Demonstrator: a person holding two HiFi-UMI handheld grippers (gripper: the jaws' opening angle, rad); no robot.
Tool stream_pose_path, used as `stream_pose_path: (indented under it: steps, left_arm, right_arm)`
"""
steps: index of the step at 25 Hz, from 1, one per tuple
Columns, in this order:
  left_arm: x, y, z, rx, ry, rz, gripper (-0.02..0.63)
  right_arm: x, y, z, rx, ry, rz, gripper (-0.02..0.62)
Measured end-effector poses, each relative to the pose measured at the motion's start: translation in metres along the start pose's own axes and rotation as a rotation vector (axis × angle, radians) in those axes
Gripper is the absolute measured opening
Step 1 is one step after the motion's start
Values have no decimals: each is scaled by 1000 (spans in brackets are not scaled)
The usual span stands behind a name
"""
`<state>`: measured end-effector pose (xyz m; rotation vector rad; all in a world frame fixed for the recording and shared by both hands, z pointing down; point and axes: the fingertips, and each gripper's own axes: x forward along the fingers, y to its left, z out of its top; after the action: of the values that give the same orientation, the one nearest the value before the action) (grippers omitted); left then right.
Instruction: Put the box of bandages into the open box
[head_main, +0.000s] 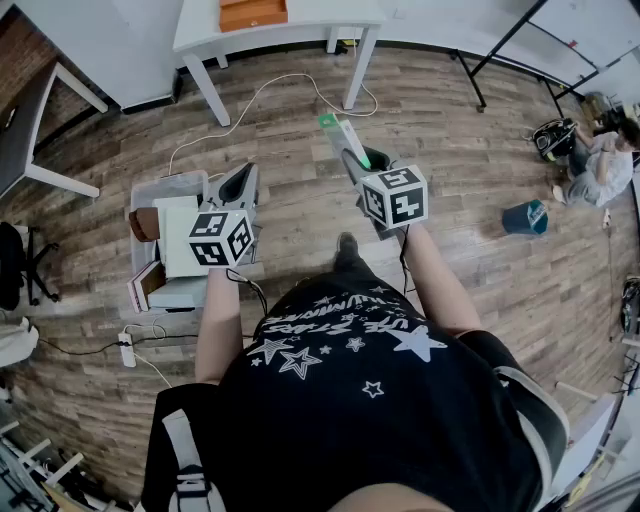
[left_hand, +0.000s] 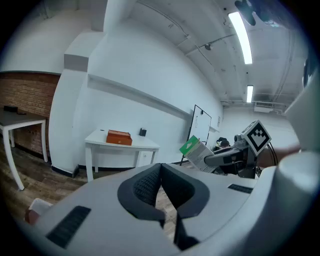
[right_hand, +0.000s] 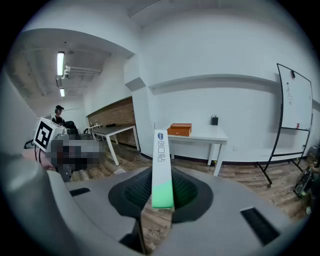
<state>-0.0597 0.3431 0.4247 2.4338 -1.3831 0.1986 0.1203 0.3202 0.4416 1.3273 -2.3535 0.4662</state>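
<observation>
The right hand-held gripper is clamping the box of bandages by one end. The jaws are pressing in on both flat sides, and the slim white-and-green carton is sticking out along them, its long axis pointing forward and a little up, well off the floor.

The left hand-held gripper is carrying nothing; its jaws are meeting at the tips with only air behind them. It is hanging over the near-right part of the open box, a clear bin sitting on the wooden floor at the person's left, with a few cartons and books lying inside.

Here's the line that matters: the bin is lying to the left of the loaded gripper and below it. The right hand is holding the goods, while the empty left one is the nearer to the target.

By my reading the carry is only partway along. The carton is needing a sweep leftward and down, and probably a dip of its nose toward the bin's free space.
</observation>
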Motion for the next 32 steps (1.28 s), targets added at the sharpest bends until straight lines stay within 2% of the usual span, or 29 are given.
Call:
stream_pose_path:
  steps: [10,17,25,32]
  left_arm:
    - [-14,2,-9,-11,6,0,20]
    - [-29,10,-26,-19,38,-8,20]
    - [-19,13,-34,-28,58,-11,20]
    - [9,33,-25,-22,74,29,20]
  right_arm:
    - [-3,12,-8,-9,15,0,110]
    - [-9,20,-21,48,-9,-36,110]
    - [0,3,-39,93,22,-47,110]
    - [42,-18,-24,122,16,-4,110]
